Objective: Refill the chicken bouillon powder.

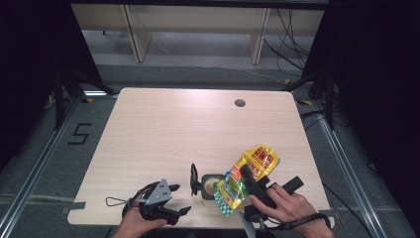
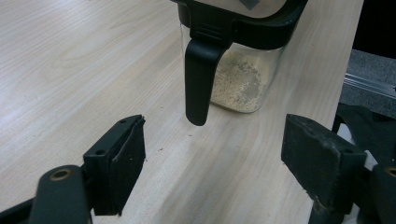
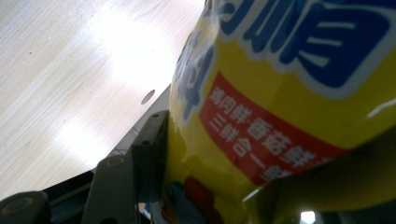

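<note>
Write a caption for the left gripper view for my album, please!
The open left gripper faces a clear canister of beige powder, its black handle hanging toward the wooden table.

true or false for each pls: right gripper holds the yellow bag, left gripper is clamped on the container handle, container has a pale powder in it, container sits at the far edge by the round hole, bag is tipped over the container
1. The right gripper holds the yellow bag. True.
2. The left gripper is clamped on the container handle. False: its fingers stand open, short of the handle.
3. The clear container has a pale powder in it. True.
4. The container sits at the far edge by the round hole. False: it stands near the person's edge of the table, between the two grippers.
5. The bag is tipped over the container. True: its lower end hangs beside the container's open top.
</note>
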Demonstrator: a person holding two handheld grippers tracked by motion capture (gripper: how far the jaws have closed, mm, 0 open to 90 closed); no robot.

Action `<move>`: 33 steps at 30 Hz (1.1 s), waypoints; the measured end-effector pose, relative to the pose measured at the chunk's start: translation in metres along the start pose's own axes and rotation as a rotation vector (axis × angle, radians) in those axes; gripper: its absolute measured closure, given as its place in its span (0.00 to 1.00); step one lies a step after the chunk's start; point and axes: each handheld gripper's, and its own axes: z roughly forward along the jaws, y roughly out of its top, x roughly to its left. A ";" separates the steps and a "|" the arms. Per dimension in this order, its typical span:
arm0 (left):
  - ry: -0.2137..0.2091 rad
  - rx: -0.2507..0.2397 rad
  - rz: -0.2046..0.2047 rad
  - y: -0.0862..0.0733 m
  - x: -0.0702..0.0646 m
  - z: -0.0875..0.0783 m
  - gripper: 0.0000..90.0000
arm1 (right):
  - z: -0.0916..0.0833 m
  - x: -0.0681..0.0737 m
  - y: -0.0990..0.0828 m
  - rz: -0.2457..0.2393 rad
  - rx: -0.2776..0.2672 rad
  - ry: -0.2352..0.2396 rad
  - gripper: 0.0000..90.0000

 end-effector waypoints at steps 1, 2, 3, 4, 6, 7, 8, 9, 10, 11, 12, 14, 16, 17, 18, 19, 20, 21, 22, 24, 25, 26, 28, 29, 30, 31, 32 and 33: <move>0.000 -0.007 -0.009 0.000 -0.001 0.001 0.24 | 0.000 0.000 0.000 0.000 0.000 -0.001 0.50; -0.001 -0.003 -0.004 0.000 0.000 0.000 0.24 | 0.000 0.000 0.000 0.000 0.000 0.000 0.50; 0.002 0.005 0.006 0.000 0.000 0.000 0.24 | 0.000 0.000 0.000 0.002 0.001 -0.002 0.50; 0.003 0.006 0.008 0.000 0.000 -0.001 0.24 | 0.000 0.000 0.000 0.003 0.001 -0.002 0.50; 0.004 0.006 0.008 0.000 0.000 -0.001 0.24 | 0.000 0.000 0.000 0.001 -0.001 0.002 0.50; 0.006 0.005 0.007 0.000 0.000 -0.001 0.24 | 0.000 0.000 0.000 0.000 -0.002 0.001 0.50; 0.006 0.006 0.006 0.000 0.000 -0.001 0.24 | 0.000 0.000 0.000 -0.001 -0.001 0.001 0.50; 0.006 0.004 0.005 0.000 0.000 -0.001 0.24 | -0.001 0.001 0.000 -0.003 0.005 -0.022 0.50; 0.006 0.004 0.005 0.000 0.000 -0.001 0.24 | 0.000 0.000 0.000 0.001 0.000 -0.006 0.50; 0.005 0.004 0.009 0.000 0.001 -0.001 0.24 | 0.000 0.000 0.000 0.003 -0.001 0.001 0.50; 0.006 0.004 0.004 0.000 0.000 -0.001 0.24 | 0.000 0.000 -0.001 0.004 -0.002 0.001 0.50; 0.006 0.004 0.006 0.000 0.000 -0.001 0.24 | 0.000 0.000 0.000 0.004 -0.002 0.000 0.50; 0.005 0.003 0.006 0.000 0.000 -0.001 0.24 | -0.001 0.000 0.000 0.004 0.004 0.006 0.50; 0.004 0.001 0.002 0.000 0.000 -0.001 0.24 | -0.001 0.000 0.000 0.004 0.004 0.005 0.50; 0.005 0.001 0.001 0.000 0.000 -0.001 0.24 | -0.001 -0.001 0.000 0.004 0.004 0.007 0.50; 0.006 0.002 0.006 0.000 0.001 -0.001 0.24 | -0.002 -0.001 0.000 0.007 0.008 0.006 0.50; 0.005 0.002 0.010 0.000 0.001 -0.001 0.24 | -0.002 -0.001 0.000 0.008 0.008 0.006 0.50; 0.006 0.002 0.007 0.000 0.001 -0.001 0.24 | -0.002 0.000 0.000 0.008 0.005 -0.025 0.50; 0.004 0.001 0.001 0.000 0.000 -0.001 0.24 | -0.002 0.000 0.000 0.009 0.004 -0.025 0.50; 0.005 0.001 0.000 0.000 0.000 -0.001 0.24 | -0.002 0.000 0.000 0.006 0.005 -0.026 0.50; 0.004 0.001 0.000 0.000 0.000 -0.001 0.24 | -0.002 0.000 -0.001 0.003 0.004 -0.026 0.50; 0.005 0.004 0.001 0.000 0.000 -0.001 0.24 | -0.002 0.000 -0.001 0.003 0.005 -0.025 0.50; 0.003 -0.003 0.000 0.000 0.000 0.000 0.24 | -0.002 0.000 -0.001 0.004 0.006 -0.023 0.50; 0.002 -0.006 0.000 0.000 0.000 0.000 0.24 | -0.002 -0.001 -0.001 0.009 -0.002 0.002 0.50; 0.003 -0.004 0.000 0.000 0.000 0.000 0.24 | -0.002 0.000 -0.001 0.010 -0.001 0.002 0.50; 0.005 0.000 0.001 0.000 0.000 -0.001 0.24 | -0.002 0.000 -0.001 0.006 0.002 -0.013 0.50; 0.004 -0.003 0.001 0.000 0.000 0.000 0.24 | -0.002 -0.001 -0.001 0.009 -0.002 0.000 0.50; 0.008 -0.004 0.001 0.000 0.000 0.000 0.24 | -0.002 -0.001 -0.001 0.012 -0.002 0.002 0.50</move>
